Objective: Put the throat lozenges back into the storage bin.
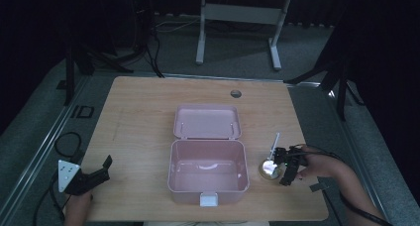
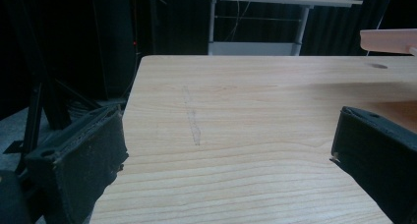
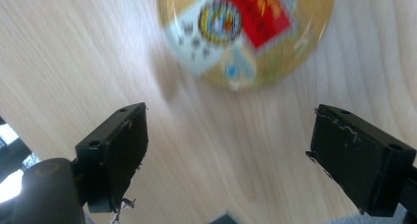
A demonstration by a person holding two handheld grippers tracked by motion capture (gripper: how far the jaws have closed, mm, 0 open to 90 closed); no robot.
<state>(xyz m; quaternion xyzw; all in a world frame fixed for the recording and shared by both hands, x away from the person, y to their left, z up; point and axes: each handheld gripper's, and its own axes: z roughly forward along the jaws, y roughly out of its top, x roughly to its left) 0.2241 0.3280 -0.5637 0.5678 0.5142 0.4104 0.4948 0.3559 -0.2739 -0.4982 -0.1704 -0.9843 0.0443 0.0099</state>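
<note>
One small round tin lay on the counter, right of the open pink box, under the right gripper.

It looked light, stiff and smooth: a low gold disc with a printed lid, likely to slide on the bare wood if nudged. The right gripper's fingers were spread wide, one on each side and short of the tin, touching nothing. The safest hold seemed to be across the rim at its widest, fingers low against the counter, since the slick lid gave no purchase. A thin white stick lay just beyond the tin. The left gripper rested apart at the near-left corner, fingers spread and empty.
</note>
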